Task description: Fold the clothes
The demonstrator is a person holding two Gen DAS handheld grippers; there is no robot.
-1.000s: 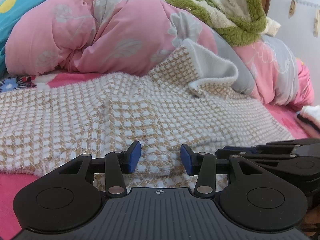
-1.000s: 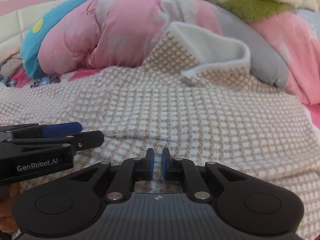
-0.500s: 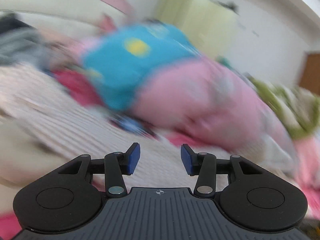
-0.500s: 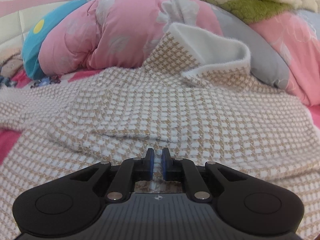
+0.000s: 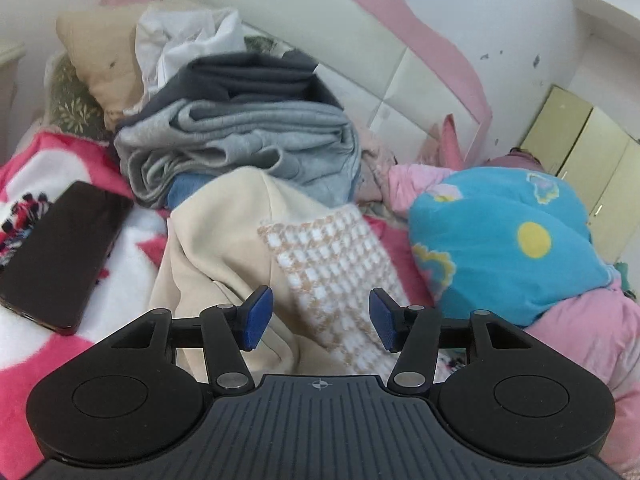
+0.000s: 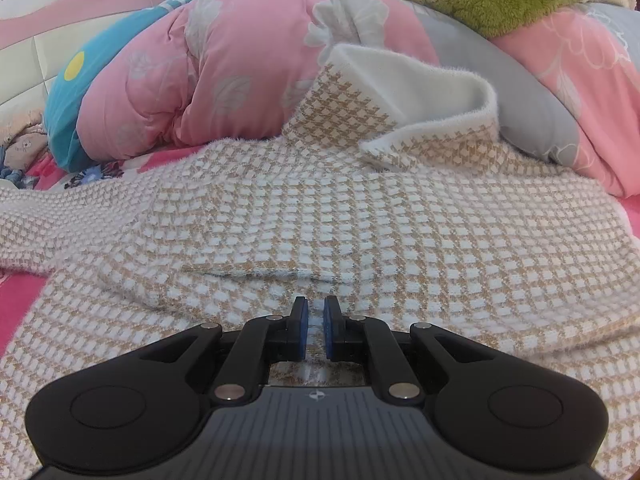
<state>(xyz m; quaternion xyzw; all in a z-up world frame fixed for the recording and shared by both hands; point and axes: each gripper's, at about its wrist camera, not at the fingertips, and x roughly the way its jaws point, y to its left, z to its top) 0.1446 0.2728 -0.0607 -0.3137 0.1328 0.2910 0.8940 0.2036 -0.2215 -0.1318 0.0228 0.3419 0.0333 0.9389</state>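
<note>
The tan-and-white checked knit sweater [image 6: 360, 216] lies spread on the pink bed. The right gripper [image 6: 314, 330] is nearly pressed together over its near hem; the left gripper [image 5: 316, 318], jaws spread and just opening, holds nothing above its sleeve.

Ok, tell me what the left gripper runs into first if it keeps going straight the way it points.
Most likely the checked sleeve lying over the cream garment: it sits right ahead of the left gripper, whose jaws have just been opening with nothing between them. Depth is hard to judge.
</note>
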